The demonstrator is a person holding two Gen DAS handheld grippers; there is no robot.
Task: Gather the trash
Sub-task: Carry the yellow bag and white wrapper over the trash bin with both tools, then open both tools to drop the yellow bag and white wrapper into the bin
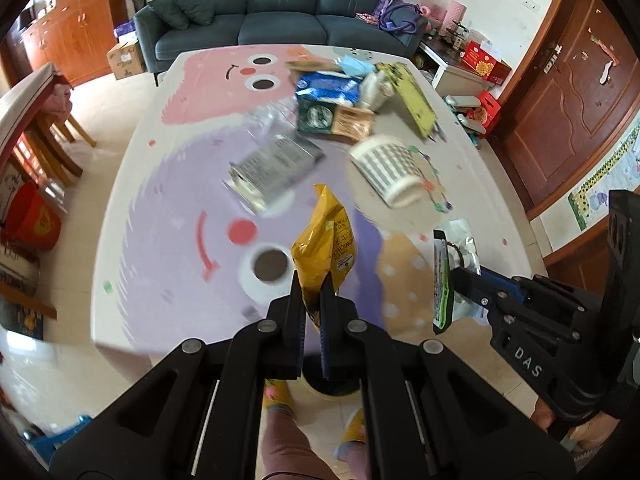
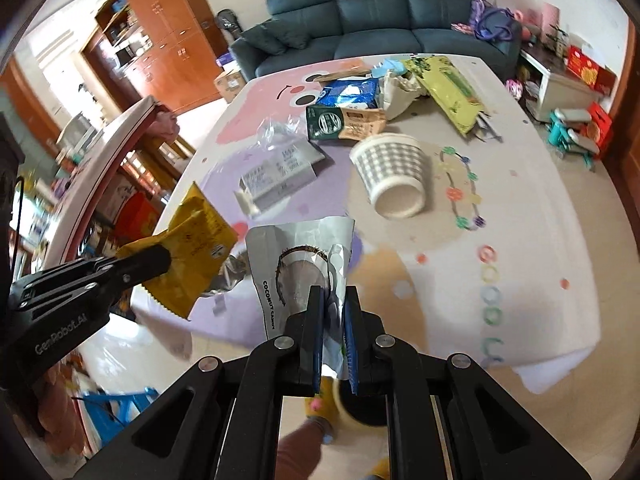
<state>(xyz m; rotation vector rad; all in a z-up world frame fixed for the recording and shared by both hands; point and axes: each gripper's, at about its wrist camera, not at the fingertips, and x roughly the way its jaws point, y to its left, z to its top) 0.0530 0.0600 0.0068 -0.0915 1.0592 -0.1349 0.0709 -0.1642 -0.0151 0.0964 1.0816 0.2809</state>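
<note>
The large table [image 1: 132, 200] with its pastel cartoon-face cover fills both views, its near edge just ahead of the person's legs and yellow slippers. Most remaining litter sits toward the far end: a heap [image 2: 372, 92] of about six pieces, among them a blue-and-white foil pack, a green-and-tan pouch and a flat yellow-green packet, with one clear crumpled plastic bottle [image 1: 272, 114] beside it. Nearer lie one grey printed carton [image 1: 272, 168] and one white checked plastic basket [image 2: 394, 172] tipped on its side, mouth toward the camera. Two pieces are already off the table: the left gripper [image 1: 311, 292] has its jaws closed on a crinkled yellow snack bag [image 1: 324, 248], which stands up along the fingers, and the right gripper [image 2: 334, 308] is clamped on a silver coconut-print pouch [image 2: 300, 260], likewise upright. Below and between the two grippers, a dark round opening with a pale rim [image 1: 332, 388] shows at the floor, probably the bin; it is partly hidden, so I cannot be sure. If so, both held bags hang almost directly above it, the left gripper seemingly nearer, and the drop needs only a slight lowering and release.
</note>
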